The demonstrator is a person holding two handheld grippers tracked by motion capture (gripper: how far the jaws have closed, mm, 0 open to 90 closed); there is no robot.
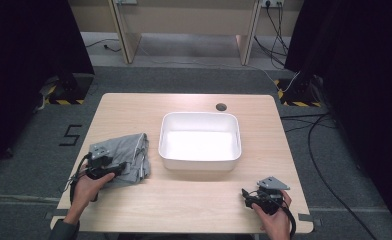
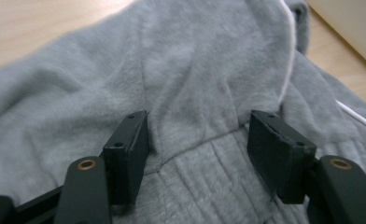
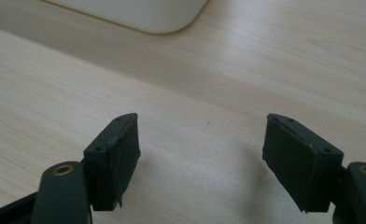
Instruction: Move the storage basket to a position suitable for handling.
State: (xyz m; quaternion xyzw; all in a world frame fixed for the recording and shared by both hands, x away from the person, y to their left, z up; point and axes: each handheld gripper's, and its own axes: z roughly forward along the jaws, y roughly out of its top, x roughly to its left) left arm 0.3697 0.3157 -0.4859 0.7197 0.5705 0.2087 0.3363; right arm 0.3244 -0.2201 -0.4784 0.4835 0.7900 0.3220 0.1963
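Left tool jaws part-open, pressed down on grey garment, fabric between them, right tool wide over bare desk, white tub mid-desk

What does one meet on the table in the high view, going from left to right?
Left tongs on the grey sweatshirt → white tub → right tongs.

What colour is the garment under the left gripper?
Grey sweatshirt with a white cord, clearest in the left gripper view.
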